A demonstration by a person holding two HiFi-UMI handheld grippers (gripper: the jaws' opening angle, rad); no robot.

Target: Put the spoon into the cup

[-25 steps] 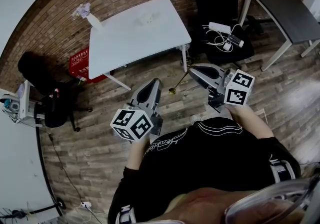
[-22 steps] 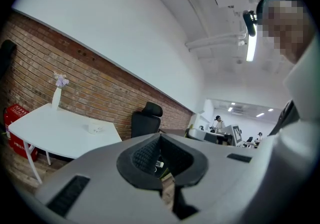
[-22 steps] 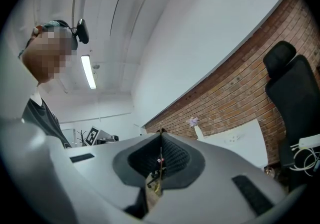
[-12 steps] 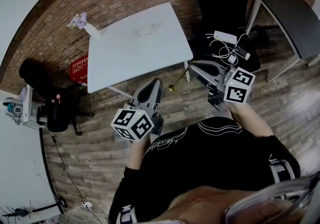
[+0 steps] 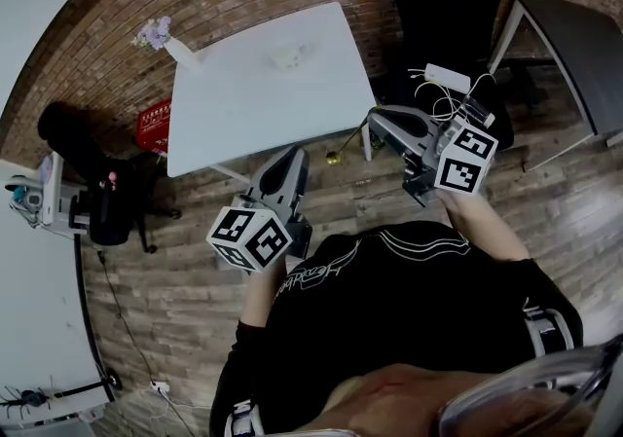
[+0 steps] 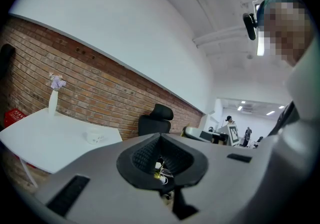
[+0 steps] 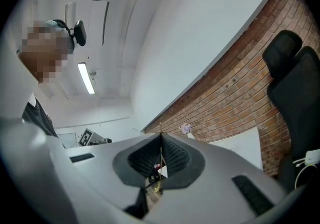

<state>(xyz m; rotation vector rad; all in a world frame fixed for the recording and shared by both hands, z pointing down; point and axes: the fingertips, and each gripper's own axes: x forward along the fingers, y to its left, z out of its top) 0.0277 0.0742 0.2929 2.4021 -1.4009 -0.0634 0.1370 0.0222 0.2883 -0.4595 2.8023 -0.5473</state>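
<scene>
Two claws hang well short of the cup (image 5: 285, 57) on the counter (image 5: 243, 109): right claw (image 5: 374, 124) pinches the spoon (image 5: 341, 149) by its handle, bowl dangling, near-right of the cup; left claw (image 5: 291, 159) closed, empty.

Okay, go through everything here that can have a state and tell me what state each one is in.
Left gripper: jaws shut, nothing between them.
Right gripper: jaws shut on the spoon.
Spoon: held in the air, not yet in the cup.
Cup: upright on the white table.
Vase: upright, flowers in it.
</scene>
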